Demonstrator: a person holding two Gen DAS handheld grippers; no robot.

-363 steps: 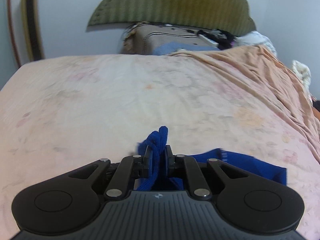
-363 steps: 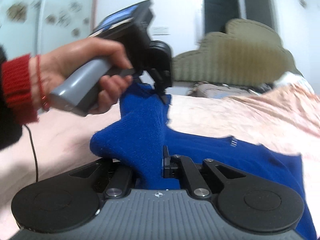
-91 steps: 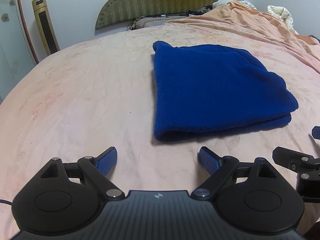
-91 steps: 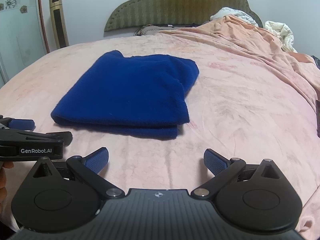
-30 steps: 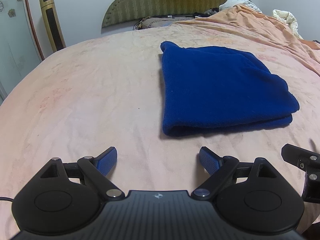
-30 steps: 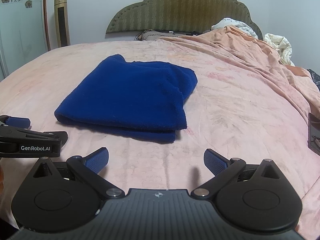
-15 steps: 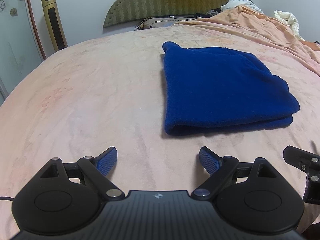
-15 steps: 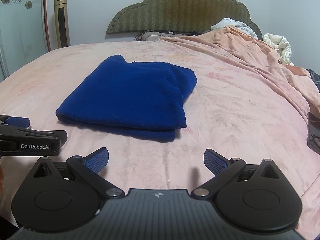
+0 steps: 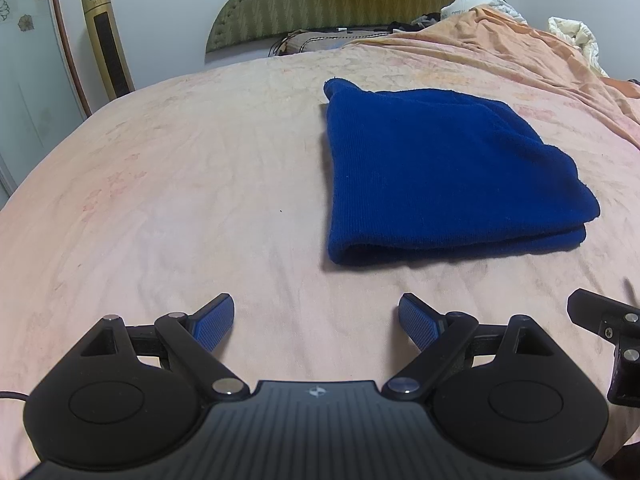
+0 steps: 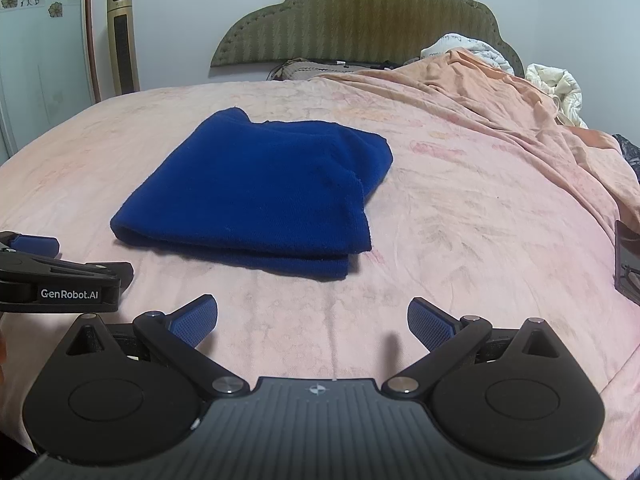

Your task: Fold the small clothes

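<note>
Blue knitted garment [image 9: 440, 168], folded into rectangle, lies on pink bed sheet [image 9: 180, 200]. Left tongs [image 9: 316, 320] and right tongs [image 10: 312, 322], both near garment's front edge, spread, empty. Risk: careless nudge could shift top layer, undo fold.

what can't be made out around the blue cloth

the folded blue cloth [image 9: 440, 168] hides its own inner layers; what kind of garment it is can't be told. right of it, a dark flat thing [image 10: 628, 264] is cut off by the right wrist view's edge. beyond the cloth, the small dark bits under the headboard [image 10: 360, 28] are too small to name. left of it, only one finger of the left gripper [image 10: 60, 276] shows in that view.
</note>
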